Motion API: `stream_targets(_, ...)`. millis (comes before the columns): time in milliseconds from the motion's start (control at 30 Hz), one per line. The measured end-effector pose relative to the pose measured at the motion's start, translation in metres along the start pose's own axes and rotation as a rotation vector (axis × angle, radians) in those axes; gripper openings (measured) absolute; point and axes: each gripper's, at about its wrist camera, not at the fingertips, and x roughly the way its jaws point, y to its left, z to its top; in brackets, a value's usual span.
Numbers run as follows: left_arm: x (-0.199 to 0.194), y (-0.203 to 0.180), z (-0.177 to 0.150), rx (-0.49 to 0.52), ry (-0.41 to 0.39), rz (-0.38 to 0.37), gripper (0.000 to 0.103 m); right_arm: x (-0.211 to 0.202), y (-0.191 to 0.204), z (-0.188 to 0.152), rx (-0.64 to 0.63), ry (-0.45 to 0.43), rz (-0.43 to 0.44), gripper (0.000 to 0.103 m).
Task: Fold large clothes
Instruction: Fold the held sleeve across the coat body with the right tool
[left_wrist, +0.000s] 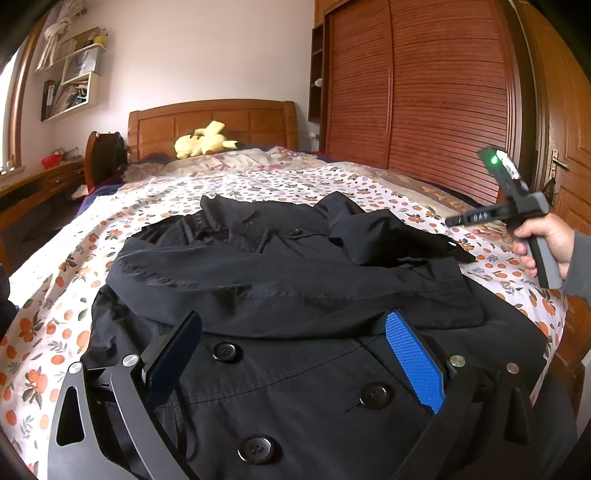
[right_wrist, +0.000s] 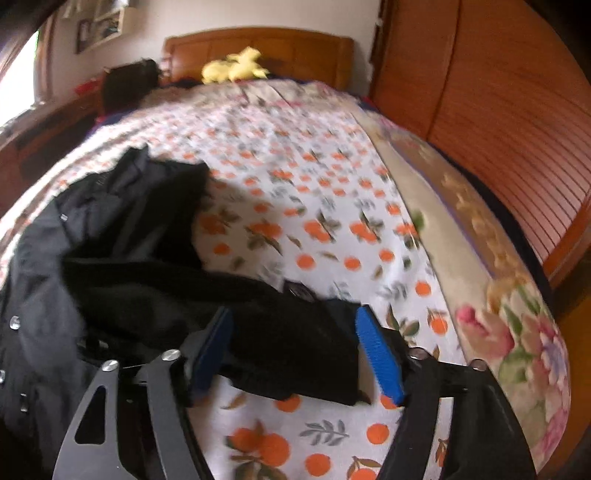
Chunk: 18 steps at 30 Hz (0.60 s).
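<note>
Coat: we see the black coat (left_wrist: 295, 295) lying on the bed (left_wrist: 74, 295), over its orange-print sheet, with the upper part folded down over the buttoned front.
Buttons: we count three large black buttons (left_wrist: 226, 350) on the near front panel.
Writing: we make out a small pale label (left_wrist: 197, 220) near the collar, too small to read; the raised letters on the right tool's bar look like "DAS", though we are not sure.
Left tongs: our left tongs (left_wrist: 295, 347) stand apart over the coat's front, the blue pads (left_wrist: 413, 365) on either side of the fold's edge and clamped on nothing.
Right tongs: our right tongs (right_wrist: 295, 354) stand apart in a blurred view, a dark sleeve end (right_wrist: 295, 354) between the pads and not pinched; a hand (left_wrist: 543, 240) grips their handle.
Shelves: we see wall shelves (left_wrist: 70, 88) holding papers and folders.
Plush: a yellow plush toy (left_wrist: 203, 142) lies by the headboard (left_wrist: 210, 122).
</note>
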Motion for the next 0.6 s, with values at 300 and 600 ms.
stream_targets(300,-0.007,0.007,-0.003,0.003,0.003,0.021,0.100,0.048,-0.012,-0.024,0.079,0.158,0.015,0.080)
stream_targets(600,-0.022,0.020,-0.008,-0.007,-0.004,0.054,0.100,0.058,-0.004,-0.028,0.057,0.237,0.050,0.035)
